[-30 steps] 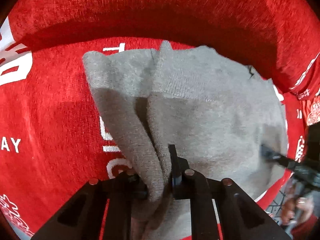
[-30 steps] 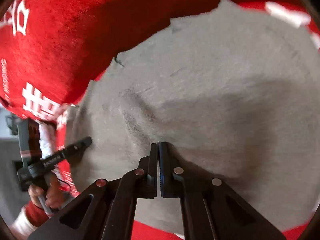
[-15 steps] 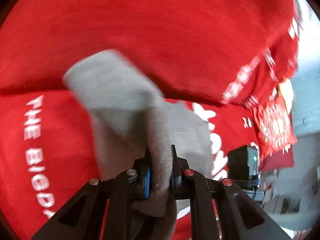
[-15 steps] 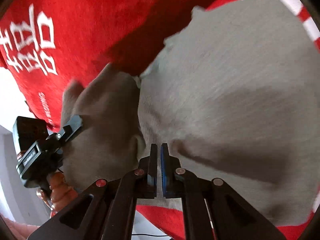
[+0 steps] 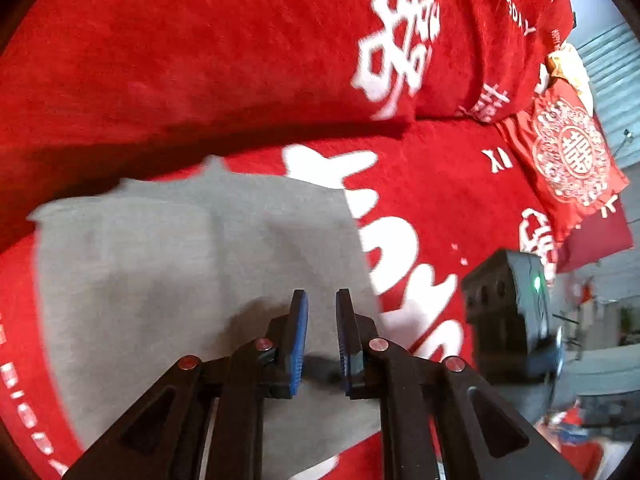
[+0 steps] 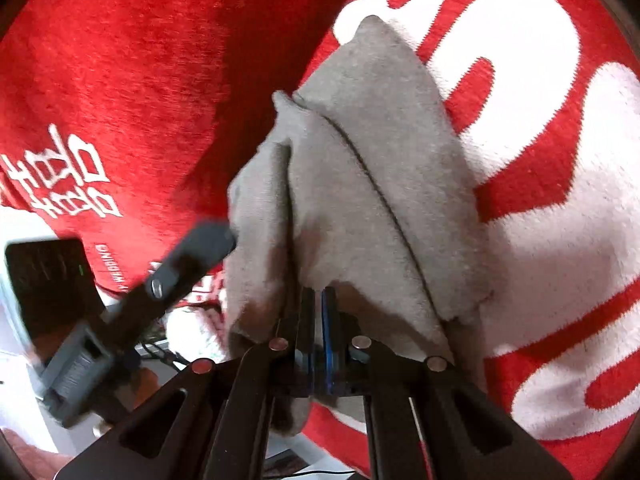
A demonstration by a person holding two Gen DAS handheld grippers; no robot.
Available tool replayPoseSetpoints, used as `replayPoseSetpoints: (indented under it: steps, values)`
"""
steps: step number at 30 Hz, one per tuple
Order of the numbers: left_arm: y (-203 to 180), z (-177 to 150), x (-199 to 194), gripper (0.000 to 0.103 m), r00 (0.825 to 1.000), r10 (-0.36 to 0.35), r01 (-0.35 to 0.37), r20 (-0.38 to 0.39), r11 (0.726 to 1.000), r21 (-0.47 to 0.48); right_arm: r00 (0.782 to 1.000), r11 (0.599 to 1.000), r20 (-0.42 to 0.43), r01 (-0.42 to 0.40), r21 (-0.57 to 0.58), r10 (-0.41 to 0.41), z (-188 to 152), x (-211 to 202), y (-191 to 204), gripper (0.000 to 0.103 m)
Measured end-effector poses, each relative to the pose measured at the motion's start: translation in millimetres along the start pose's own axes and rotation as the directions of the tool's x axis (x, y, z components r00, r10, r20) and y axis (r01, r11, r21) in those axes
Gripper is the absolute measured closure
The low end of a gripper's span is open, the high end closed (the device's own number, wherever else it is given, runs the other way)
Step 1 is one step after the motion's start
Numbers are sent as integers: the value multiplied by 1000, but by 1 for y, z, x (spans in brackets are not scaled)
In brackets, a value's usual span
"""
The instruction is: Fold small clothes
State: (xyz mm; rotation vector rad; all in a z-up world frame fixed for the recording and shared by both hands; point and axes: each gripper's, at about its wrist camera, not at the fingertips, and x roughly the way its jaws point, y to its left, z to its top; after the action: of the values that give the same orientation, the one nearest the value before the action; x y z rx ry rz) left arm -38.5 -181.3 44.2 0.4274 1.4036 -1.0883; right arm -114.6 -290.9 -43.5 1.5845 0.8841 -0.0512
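Note:
A small grey knit garment (image 5: 192,264) lies on a red blanket with white lettering (image 5: 440,200). My left gripper (image 5: 321,312) hovers over the garment's right part, jaws apart with blue pads showing, nothing between them. In the right wrist view the garment (image 6: 360,184) is bunched in folds and lifted. My right gripper (image 6: 316,300) is shut on its lower edge. The left gripper (image 6: 192,256) shows there at the left, beside the folded cloth.
A red cushion or blanket roll (image 5: 240,60) rises behind the garment. A red patterned cloth (image 5: 568,152) lies at the far right. The right gripper's body (image 5: 508,312) is close on the right. The blanket's edge and floor show at lower left (image 6: 24,360).
My left gripper has let go of the grey cloth and opened; the folded part now lies flat. My right gripper has stayed shut on the garment while its view swung.

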Motion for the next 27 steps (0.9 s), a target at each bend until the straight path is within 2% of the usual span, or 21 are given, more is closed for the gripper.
replayPoseSetpoints:
  steps: [4, 5, 6, 8, 11, 16, 18, 22, 23, 24, 27]
  values:
    - [32, -21, -35, 86, 993, 120, -120, 7, 992, -38, 996, 996, -13, -85, 25, 85, 9, 3, 3, 94]
    - [43, -26, -44, 71, 989, 149, -149, -3, 987, -58, 995, 995, -22, -98, 30, 98, 12, 6, 5, 86]
    - [53, -29, -49, 34, 984, 178, -179, -9, 981, -78, 994, 994, -31, -106, 29, 107, 13, 12, 13, 64]
    - [74, -39, -69, 5, 965, 259, -252, 34, 958, -138, 992, 993, -58, -115, 13, 116, 18, 23, 25, 33]
    - [102, -49, -84, 5, 946, 320, -303, 50, 930, -207, 989, 995, -111, -100, -13, 98, 23, 34, 37, 32]
    - [155, -64, -86, 5, 941, 339, -313, 17, 885, -346, 981, 998, -192, -38, -53, 27, 32, 69, 55, 32]
    - [174, -71, -79, 5, 933, 359, -334, -6, 861, -384, 976, 997, -220, -9, -77, -8, 34, 84, 63, 32]
    - [191, -80, -65, 5, 935, 354, -337, -34, 850, -404, 961, 995, -267, 42, -95, -66, 34, 109, 67, 33]
    - [192, -83, -63, 5, 936, 351, -334, -37, 848, -411, 960, 994, -270, 46, -101, -72, 34, 113, 71, 47]
    - [193, -84, -62, 5, 937, 347, -332, -41, 847, -416, 959, 993, -273, 43, -113, -73, 33, 116, 75, 89]
    - [190, -86, -62, 5, 942, 334, -317, -38, 844, -434, 974, 986, -225, -12, -169, -27, 29, 104, 91, 89]
